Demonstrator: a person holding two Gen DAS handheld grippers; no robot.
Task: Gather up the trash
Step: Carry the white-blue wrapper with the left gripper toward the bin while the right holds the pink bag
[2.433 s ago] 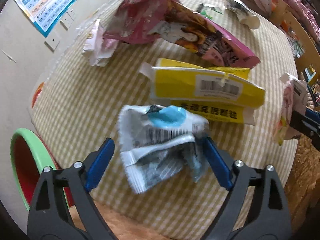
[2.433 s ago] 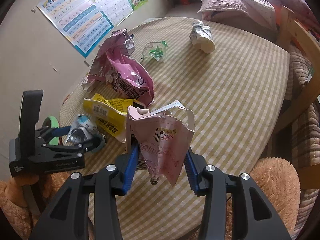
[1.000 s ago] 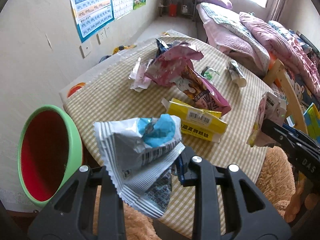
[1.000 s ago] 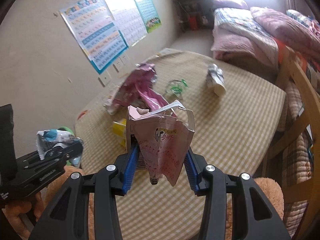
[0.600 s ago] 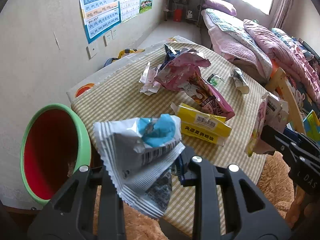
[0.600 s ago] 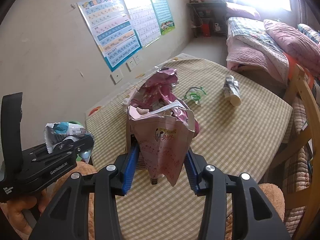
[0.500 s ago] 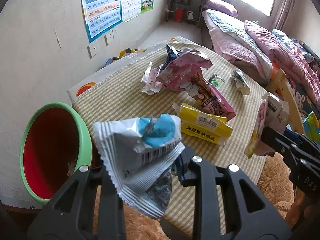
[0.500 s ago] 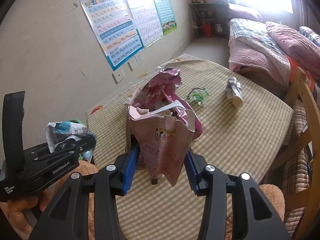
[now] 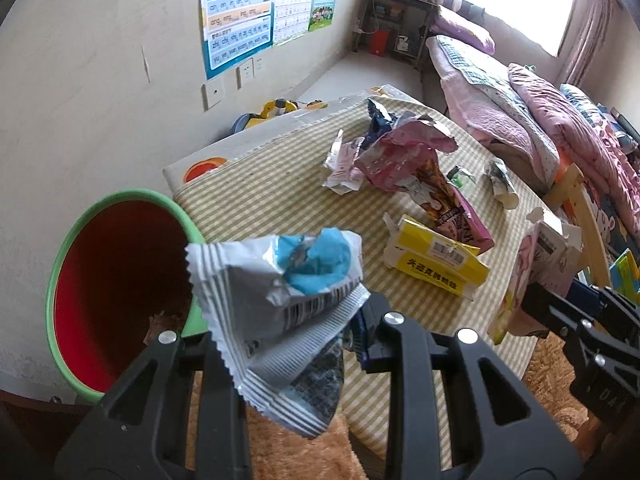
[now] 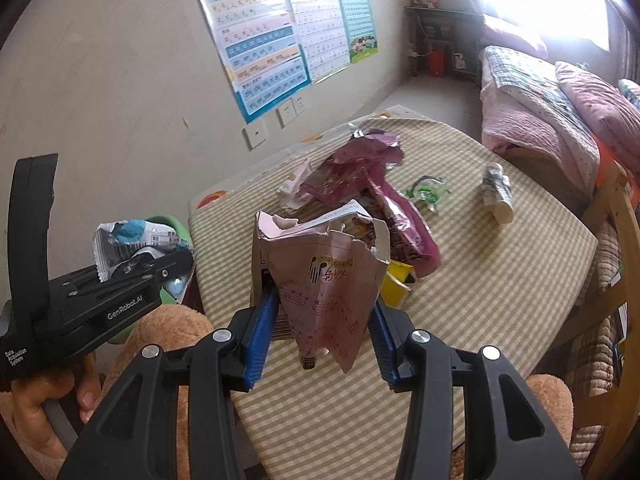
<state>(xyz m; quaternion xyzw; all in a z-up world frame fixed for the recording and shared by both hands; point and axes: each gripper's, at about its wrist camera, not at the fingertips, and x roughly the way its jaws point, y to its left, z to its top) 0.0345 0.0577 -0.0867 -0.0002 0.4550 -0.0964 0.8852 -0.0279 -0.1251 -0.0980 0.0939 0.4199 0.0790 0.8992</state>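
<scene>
My left gripper (image 9: 288,332) is shut on a crumpled white and blue wrapper (image 9: 280,304) and holds it in the air beside the rim of a green bin with a red inside (image 9: 116,280). The wrapper also shows in the right wrist view (image 10: 132,240). My right gripper (image 10: 320,320) is shut on a torn pink carton (image 10: 324,276), held above the near edge of the checked table (image 10: 500,280). The carton also shows in the left wrist view (image 9: 536,264).
On the table lie a yellow box (image 9: 436,264), a big pink snack bag (image 9: 420,176), a white crumpled paper (image 9: 344,164), a small green wrapper (image 10: 428,192) and a rolled tube (image 10: 496,192). A brown plush toy (image 9: 280,448) lies below. A bed (image 9: 520,96) stands behind.
Both grippers have lifted away from the table with their trash. My left gripper has moved left so the wrapper is now beside the bin's rim.
</scene>
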